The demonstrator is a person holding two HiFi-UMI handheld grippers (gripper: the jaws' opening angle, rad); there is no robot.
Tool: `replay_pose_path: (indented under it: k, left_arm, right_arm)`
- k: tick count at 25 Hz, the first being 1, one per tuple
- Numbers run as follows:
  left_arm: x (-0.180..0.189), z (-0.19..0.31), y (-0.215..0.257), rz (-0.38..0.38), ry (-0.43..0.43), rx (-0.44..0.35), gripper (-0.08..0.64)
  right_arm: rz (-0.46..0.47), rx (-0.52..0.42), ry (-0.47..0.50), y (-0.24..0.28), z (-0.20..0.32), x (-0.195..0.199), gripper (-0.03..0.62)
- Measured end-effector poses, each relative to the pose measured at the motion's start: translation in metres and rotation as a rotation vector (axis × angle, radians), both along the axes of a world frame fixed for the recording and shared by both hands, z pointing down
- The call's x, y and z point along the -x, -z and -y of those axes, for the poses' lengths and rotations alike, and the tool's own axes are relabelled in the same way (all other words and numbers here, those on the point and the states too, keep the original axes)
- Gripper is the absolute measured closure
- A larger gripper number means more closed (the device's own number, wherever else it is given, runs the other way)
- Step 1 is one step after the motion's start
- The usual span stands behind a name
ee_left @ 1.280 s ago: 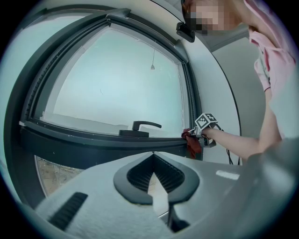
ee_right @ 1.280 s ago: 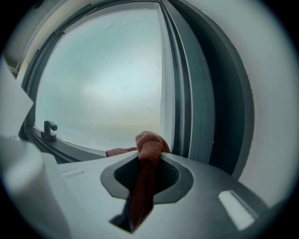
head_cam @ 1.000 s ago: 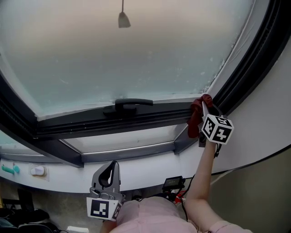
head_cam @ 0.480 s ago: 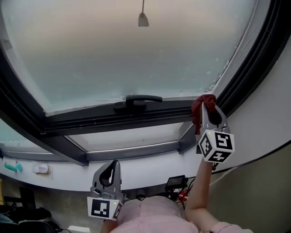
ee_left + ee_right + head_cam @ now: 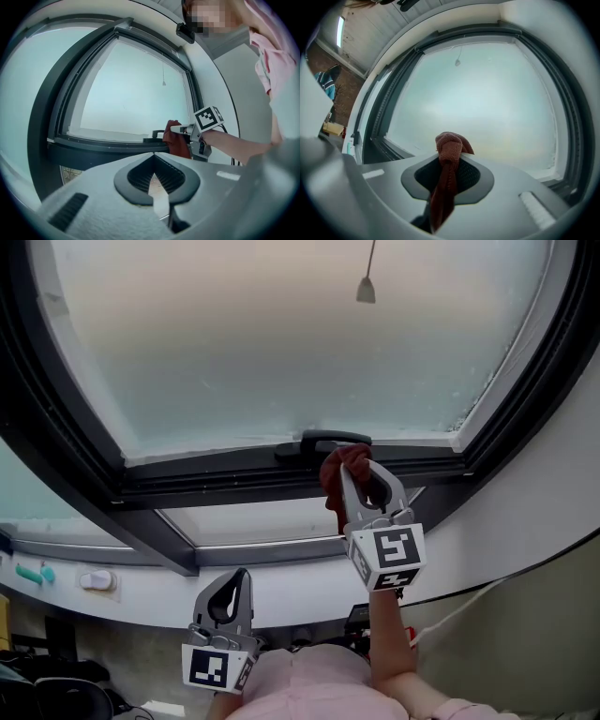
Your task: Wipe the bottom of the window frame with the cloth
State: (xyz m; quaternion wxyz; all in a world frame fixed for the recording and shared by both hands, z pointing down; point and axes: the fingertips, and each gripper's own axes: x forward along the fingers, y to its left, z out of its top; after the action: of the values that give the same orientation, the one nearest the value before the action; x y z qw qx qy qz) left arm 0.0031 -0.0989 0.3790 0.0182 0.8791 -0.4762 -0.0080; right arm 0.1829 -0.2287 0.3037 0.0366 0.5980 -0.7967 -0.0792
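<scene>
At frame [image 5: 216, 486] bottom, 12 o'clock, beside handle [image 5: 328, 441]: red cloth [image 5: 334, 482] pinched tight by right gripper [image 5: 361, 472], seemingly pressed to rail for wiping; left gripper [image 5: 232, 579] clamped together, empty, idle at 7 o'clock.

An indoor room, seen at its window wall; whether home or office cannot be told. A dark window frame [image 5: 234, 486] holds a large frosted pane [image 5: 262, 343] with a black handle [image 5: 323, 442] and a hanging pull cord [image 5: 366, 287]. Below runs a white sill [image 5: 141, 601], with cables [image 5: 450, 613] trailing beneath it and white plastered wall [image 5: 553, 484] beside the frame
</scene>
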Motion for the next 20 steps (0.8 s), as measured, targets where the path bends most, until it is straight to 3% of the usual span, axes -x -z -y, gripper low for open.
replay_pose_path:
  k: [5, 9, 20]
  left_arm:
    - [0.026, -0.002, 0.001, 0.002, 0.03, 0.004, 0.561]
    - [0.041, 0.0, 0.0, 0.0, 0.048, 0.009, 0.561]
    - [0.033, 0.01, -0.002, -0.009, 0.013, 0.009, 0.561]
  right_arm:
    - [-0.082, 0.092, 0.051, -0.037, 0.02, 0.051, 0.528]
    - [-0.137, 0.114, 0.015, -0.054, 0.029, 0.056, 0.528]
    - [-0.127, 0.111, 0.018, -0.054, 0.034, 0.057, 0.528]
